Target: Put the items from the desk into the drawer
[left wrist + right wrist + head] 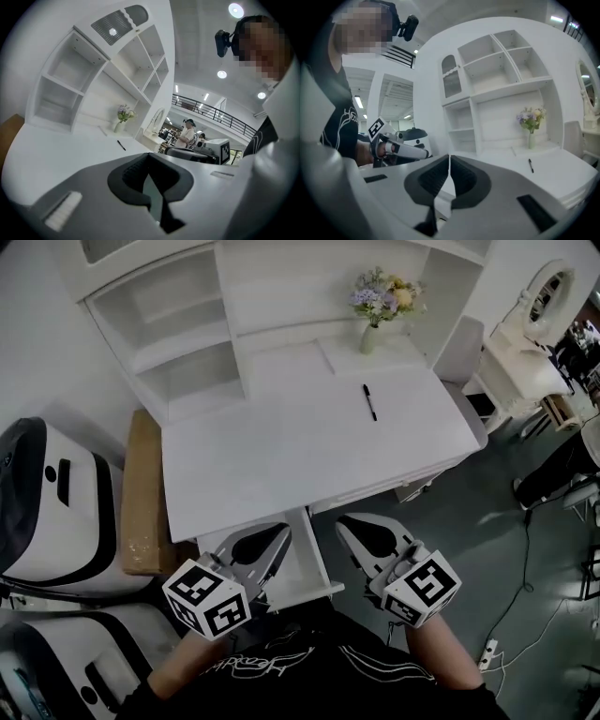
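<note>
A black pen [369, 401] lies on the white desk [281, 446], toward its right rear; it also shows as a pen [121, 145] and pen [530, 165] in the gripper views. Below the desk's front edge, a white drawer [307, 561] stands pulled out. My left gripper [279, 534] hovers over the drawer's left part, jaws shut and empty. My right gripper [347, 523] hangs just right of the drawer, also shut on nothing. Both are well short of the pen.
A vase of flowers [372, 332] stands at the desk's back under white shelves [178, 343]. A cardboard box [142, 493] and white machines [56, 502] are left of the desk. A chair [464, 352], another white table [520, 352] and floor cables [511, 615] lie right.
</note>
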A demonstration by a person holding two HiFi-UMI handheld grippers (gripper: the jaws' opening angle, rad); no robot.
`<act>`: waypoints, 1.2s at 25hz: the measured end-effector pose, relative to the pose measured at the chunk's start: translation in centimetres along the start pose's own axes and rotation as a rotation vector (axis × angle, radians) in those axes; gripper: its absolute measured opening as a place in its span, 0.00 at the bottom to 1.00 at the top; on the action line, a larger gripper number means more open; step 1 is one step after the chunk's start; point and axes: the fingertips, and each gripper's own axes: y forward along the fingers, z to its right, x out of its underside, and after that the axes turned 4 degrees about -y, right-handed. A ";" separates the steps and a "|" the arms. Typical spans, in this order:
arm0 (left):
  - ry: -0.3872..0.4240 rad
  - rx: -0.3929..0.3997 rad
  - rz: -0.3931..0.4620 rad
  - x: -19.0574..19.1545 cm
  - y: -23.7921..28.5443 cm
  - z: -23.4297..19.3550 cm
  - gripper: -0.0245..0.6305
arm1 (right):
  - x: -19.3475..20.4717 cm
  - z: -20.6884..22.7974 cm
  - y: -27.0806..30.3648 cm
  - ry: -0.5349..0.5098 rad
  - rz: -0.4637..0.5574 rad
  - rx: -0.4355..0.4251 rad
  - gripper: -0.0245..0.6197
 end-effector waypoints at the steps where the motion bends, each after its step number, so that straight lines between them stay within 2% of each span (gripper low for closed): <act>1: 0.004 0.001 -0.004 -0.2 0.8 -0.2 0.05 | 0.0 1.3 0.1 0.002 0.000 0.015 0.06; 6: 0.000 0.013 -0.020 -1.0 5.3 -1.6 0.05 | 0.5 8.0 0.8 0.009 -0.019 0.063 0.06; 9: -0.015 -0.007 -0.036 -1.3 7.4 -2.8 0.05 | 1.5 12.1 1.7 0.007 -0.049 0.087 0.07; 10: -0.020 -0.012 -0.040 -1.3 8.0 -3.2 0.05 | 2.0 13.4 2.1 0.005 -0.065 0.093 0.08; 12: -0.029 -0.021 -0.050 -1.3 9.2 -4.1 0.05 | 3.1 16.1 3.0 -0.010 -0.106 0.106 0.22; 13: -0.034 -0.026 -0.056 -1.2 9.7 -4.5 0.05 | 3.6 17.5 3.5 -0.022 -0.127 0.116 0.24; 21: -0.073 -0.087 -0.103 0.1 12.5 -8.1 0.05 | 8.6 29.5 7.6 -0.121 -0.309 0.239 0.27; 25: -0.083 -0.118 -0.115 0.2 13.0 -9.4 0.05 | 11.9 34.4 9.8 -0.111 -0.407 0.272 0.27; 30: -0.095 -0.158 -0.120 0.2 12.8 -10.6 0.05 | 15.2 38.5 11.7 -0.077 -0.501 0.312 0.27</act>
